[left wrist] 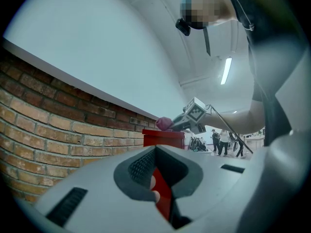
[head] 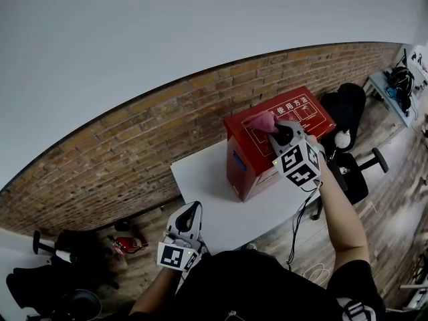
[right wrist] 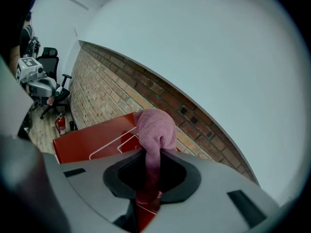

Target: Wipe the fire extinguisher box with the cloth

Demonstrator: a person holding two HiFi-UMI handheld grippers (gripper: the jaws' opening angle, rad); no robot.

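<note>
red box (head: 249, 160), white lid print; pink cloth (head: 261, 121) bunched, seemingly touching it.

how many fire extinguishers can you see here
1: a fire extinguisher on the floor by the brick wall, past the table's left end. More may be hidden inside the red box.

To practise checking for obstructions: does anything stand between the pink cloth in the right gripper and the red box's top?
Nothing visible does. The pink towelling cloth, pinched in the right gripper, sits directly over the lid of the red metal fire extinguisher box, nothing between them.
</note>
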